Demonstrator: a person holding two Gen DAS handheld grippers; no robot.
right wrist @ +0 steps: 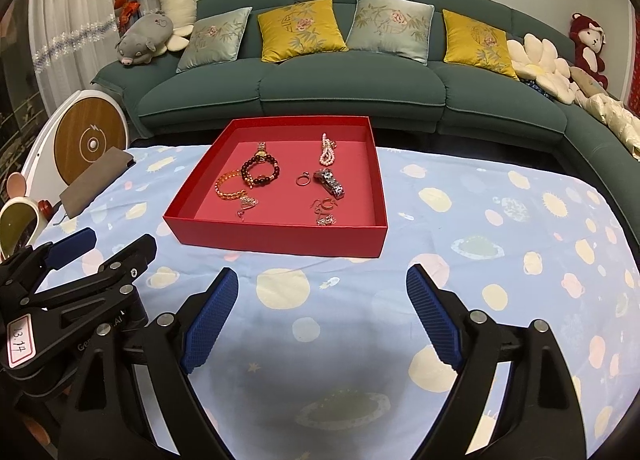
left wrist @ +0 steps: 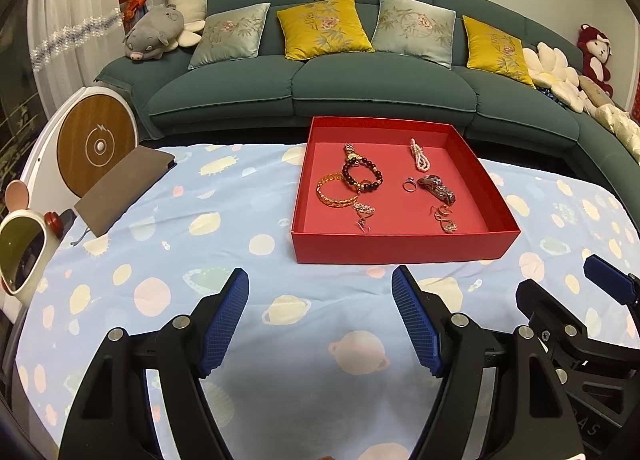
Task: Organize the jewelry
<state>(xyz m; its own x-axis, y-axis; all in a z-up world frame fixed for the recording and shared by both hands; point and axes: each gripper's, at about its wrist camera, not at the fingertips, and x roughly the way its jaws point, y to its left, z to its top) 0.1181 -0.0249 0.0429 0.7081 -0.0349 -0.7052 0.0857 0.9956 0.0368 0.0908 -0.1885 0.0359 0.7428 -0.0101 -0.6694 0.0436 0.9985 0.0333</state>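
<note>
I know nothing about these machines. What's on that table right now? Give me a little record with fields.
container: shallow red cardboard box, open, on a blue planet-print tablecloth
left side of box: gold bangle, dark beaded bracelet
right side of box: pink pearl strand, small ring, silver metal watch band
left tongs: open, empty, short of the box
right tongs: open, empty

Home living rm: green sofa [left wrist: 360,76] across upper frame w/ cushions [left wrist: 324,26], plush toys [left wrist: 154,34] upper left, curtain [left wrist: 60,20].
</note>
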